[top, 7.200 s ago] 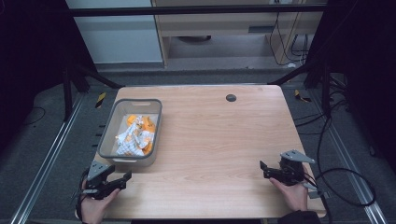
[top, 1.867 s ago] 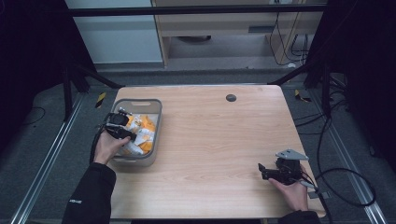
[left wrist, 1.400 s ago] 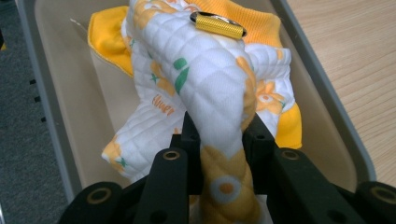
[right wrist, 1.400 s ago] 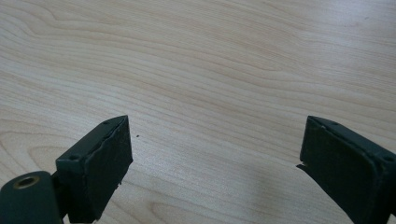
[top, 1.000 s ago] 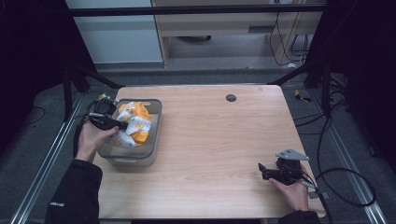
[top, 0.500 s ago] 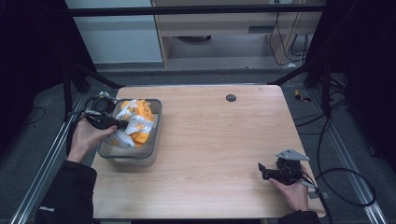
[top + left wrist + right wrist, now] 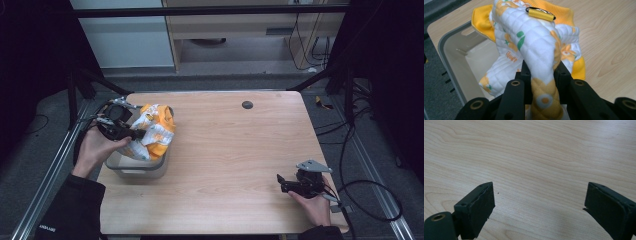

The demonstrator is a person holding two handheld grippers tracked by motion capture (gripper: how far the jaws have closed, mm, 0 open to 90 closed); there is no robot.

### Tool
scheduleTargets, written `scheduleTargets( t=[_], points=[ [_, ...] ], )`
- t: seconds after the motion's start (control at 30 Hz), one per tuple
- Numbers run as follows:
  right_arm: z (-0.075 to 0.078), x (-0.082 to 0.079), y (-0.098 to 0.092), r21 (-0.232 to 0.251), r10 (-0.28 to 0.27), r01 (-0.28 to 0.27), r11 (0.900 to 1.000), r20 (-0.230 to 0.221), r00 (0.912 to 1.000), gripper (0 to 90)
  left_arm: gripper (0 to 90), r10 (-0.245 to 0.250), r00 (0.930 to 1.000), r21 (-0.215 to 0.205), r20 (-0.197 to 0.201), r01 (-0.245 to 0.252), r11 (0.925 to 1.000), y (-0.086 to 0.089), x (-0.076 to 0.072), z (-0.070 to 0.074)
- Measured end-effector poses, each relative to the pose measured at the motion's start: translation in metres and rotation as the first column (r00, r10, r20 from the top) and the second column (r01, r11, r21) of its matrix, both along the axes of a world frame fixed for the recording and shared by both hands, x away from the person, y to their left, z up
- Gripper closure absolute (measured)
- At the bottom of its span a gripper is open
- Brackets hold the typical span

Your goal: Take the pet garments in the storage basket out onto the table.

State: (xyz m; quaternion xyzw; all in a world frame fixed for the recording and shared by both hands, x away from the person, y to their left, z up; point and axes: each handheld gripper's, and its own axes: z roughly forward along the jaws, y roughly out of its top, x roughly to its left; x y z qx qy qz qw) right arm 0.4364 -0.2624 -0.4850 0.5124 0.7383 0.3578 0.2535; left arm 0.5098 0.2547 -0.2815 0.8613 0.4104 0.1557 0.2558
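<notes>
My left gripper (image 7: 136, 134) is shut on a quilted white cloth with orange flowers and an orange lining (image 7: 154, 131), held up over the grey bin (image 7: 135, 167) at the table's left edge. In the left gripper view the cloth (image 7: 536, 47) bulges out between my jaws, and a small gold clasp (image 7: 540, 14) sits on its top fold; the bin's rim (image 7: 449, 40) lies below at the left. My right gripper (image 7: 281, 181) rests low at the table's front right, open, with bare wood between its two black pads (image 7: 481, 207).
A small dark round hole (image 7: 247, 104) marks the back of the wooden table (image 7: 235, 150). Cables trail on the floor at the right (image 7: 370, 190). Metal frame rails run along the left side (image 7: 45, 175).
My left hand has lifted the cloth up and out of the bin, so it now hangs above the rim. The right hand has kept still.
</notes>
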Motion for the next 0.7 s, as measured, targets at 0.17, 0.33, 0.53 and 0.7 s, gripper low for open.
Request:
scheduleTargets(
  t=[0.17, 0.33, 0.53, 0.7],
  points=[
    [0.000, 0.000, 0.000, -0.004, 0.000, 0.000, 1.000, 0.004, 1.0000, 9.3, 74.0, -0.044, 0.9990, -0.002, 0.007, 0.044, 0.9990, -0.013, -0.006, 0.003],
    [0.000, 0.000, 0.000, 0.002, 0.001, -0.001, 1.000, 0.016, 0.9999, 9.3, 73.9, -0.094, 0.9955, 0.012, 0.012, 0.094, 0.9955, -0.030, -0.010, 0.004],
    [0.001, -0.001, 0.000, 0.005, -0.001, 0.001, 1.000, 0.024, 0.9997, 9.3, 73.9, -0.122, 0.9925, 0.017, 0.007, 0.122, 0.9924, -0.044, -0.011, 0.001],
    [0.001, -0.001, 0.000, 0.003, 0.000, 0.000, 1.000, 0.024, 0.9997, 9.2, 73.9, -0.148, 0.9890, 0.024, 0.004, 0.148, 0.9887, -0.057, -0.011, -0.002]
  ],
)
